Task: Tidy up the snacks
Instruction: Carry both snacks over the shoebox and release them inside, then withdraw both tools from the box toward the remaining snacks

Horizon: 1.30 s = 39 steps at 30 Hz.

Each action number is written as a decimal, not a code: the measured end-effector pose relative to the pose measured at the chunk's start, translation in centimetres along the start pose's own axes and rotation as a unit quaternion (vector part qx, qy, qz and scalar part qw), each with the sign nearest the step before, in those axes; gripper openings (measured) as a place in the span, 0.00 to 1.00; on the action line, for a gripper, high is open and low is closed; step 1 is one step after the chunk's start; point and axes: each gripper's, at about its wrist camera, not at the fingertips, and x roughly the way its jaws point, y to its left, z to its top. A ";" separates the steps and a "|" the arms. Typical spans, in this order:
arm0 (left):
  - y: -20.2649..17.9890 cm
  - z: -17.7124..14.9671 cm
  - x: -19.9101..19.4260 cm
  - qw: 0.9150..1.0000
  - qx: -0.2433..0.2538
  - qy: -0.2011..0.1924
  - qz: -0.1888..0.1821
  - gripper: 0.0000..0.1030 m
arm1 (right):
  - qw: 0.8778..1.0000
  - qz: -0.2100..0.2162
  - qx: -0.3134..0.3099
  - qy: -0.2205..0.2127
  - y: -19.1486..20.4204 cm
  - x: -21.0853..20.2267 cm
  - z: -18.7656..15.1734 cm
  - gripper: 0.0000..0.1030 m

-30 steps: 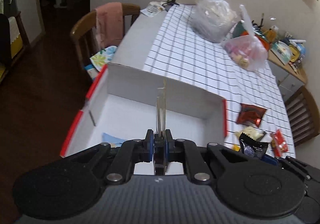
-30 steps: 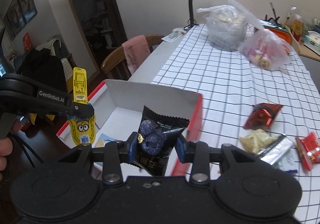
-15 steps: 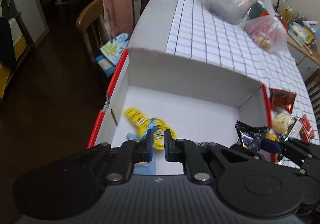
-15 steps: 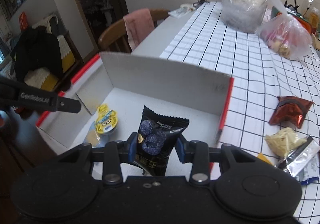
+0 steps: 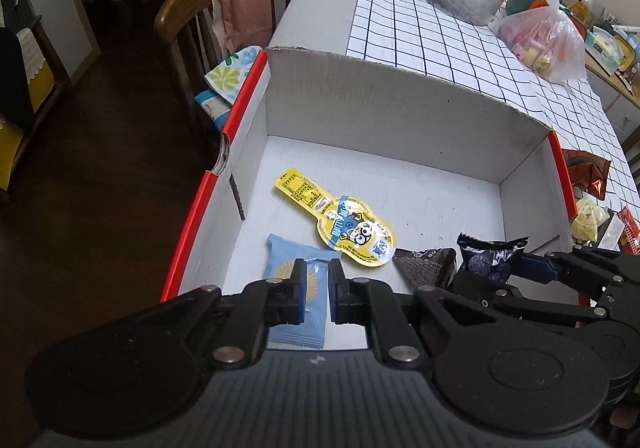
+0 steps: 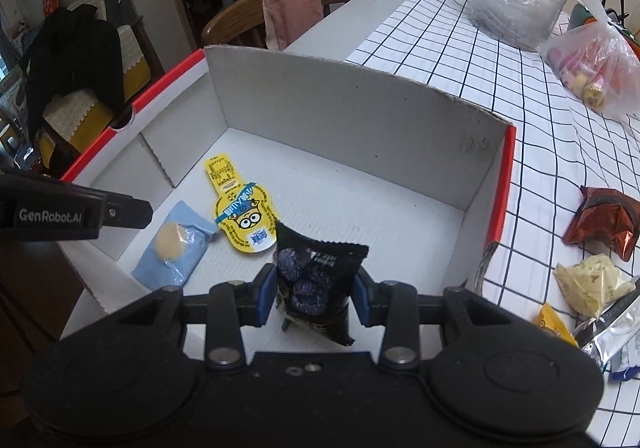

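Left gripper (image 5: pixel 317 290): angled down over white red-edged cardboard box (image 5: pixel 400 104), clenched, empty
Right gripper (image 6: pixel 313 294): angled down, loosening around black crinkled snack packet (image 6: pixel 316 280)
Right view only: orange wrapper (image 6: pixel 554 324)

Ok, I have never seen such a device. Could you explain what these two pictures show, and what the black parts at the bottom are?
There is no robot: a person holds a two-finger gripper in each hand, and each gripper carries a wide-angle camera looking along its fingers. The black parts are those grippers. One picture is from the left gripper, shut and empty; the other from the right gripper, which pinches a dark snack packet upright over a white cardboard box. In the box lie a yellow cartoon packet and a light blue packet. The box stands on a table with a checked cloth, where more snacks lie, such as a red-brown packet.
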 end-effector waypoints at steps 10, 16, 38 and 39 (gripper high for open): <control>-0.4 -0.4 -1.2 1.000 0.013 -0.015 -0.008 0.10 | 1.000 0.014 0.014 -0.015 0.1 -1.8 -0.1 0.49; -0.8 -0.7 -2.8 0.999 0.017 -0.032 -0.023 0.14 | 0.999 0.021 0.022 -0.044 0.0 -4.5 0.0 0.57; -4.9 -1.6 -8.2 0.991 0.049 -0.106 -0.058 0.75 | 0.991 0.011 0.058 -0.120 -3.7 -12.8 -2.1 0.94; -5.2 -1.6 -8.3 0.991 0.050 -0.108 -0.059 0.76 | 0.991 0.011 0.061 -0.122 -4.1 -13.1 -2.3 0.95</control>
